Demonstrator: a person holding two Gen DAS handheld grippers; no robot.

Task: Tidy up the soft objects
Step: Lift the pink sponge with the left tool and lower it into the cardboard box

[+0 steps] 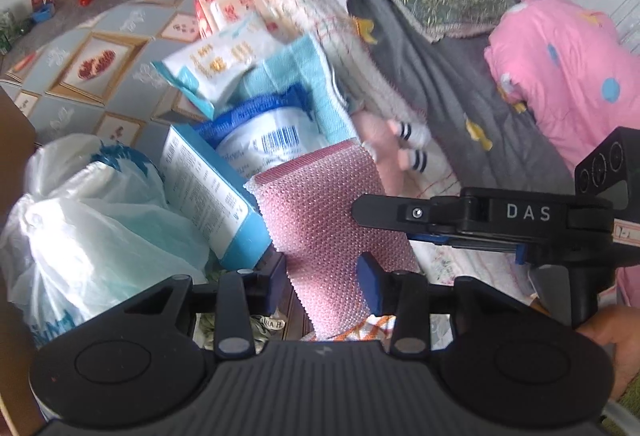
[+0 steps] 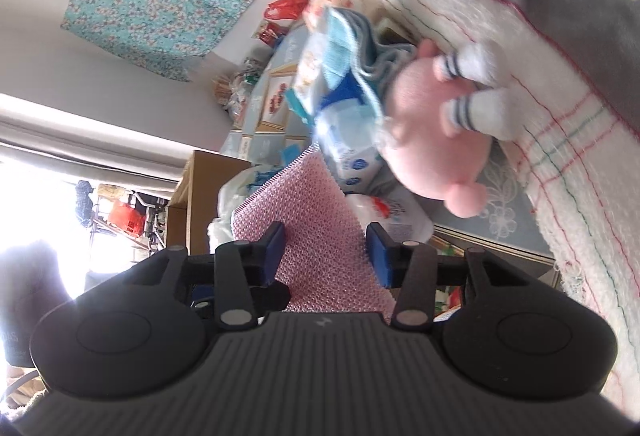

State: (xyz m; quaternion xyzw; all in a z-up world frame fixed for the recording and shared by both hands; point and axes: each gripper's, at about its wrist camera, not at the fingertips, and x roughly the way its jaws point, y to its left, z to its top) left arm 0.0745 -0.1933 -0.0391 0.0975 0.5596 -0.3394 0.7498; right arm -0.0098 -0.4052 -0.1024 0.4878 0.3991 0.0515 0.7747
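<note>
Left tongs (image 1: 325,282) around pink bubble-wrap pad (image 1: 324,211), pads at its edges, apparently gripping; right tongs (image 2: 326,254) straddle same pad (image 2: 316,236), blue pads touching its sides, grip likely but not certain; pad stands tilted among packets beside blue-white box (image 1: 208,195), white plastic bag (image 1: 88,220); pink plush toy (image 2: 436,131) lies near on bed blanket (image 2: 560,155).

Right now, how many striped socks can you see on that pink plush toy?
2. Both striped socks are on the pink plush toy beside the white blanket: one upper, one lower. Others may be hidden.
</note>
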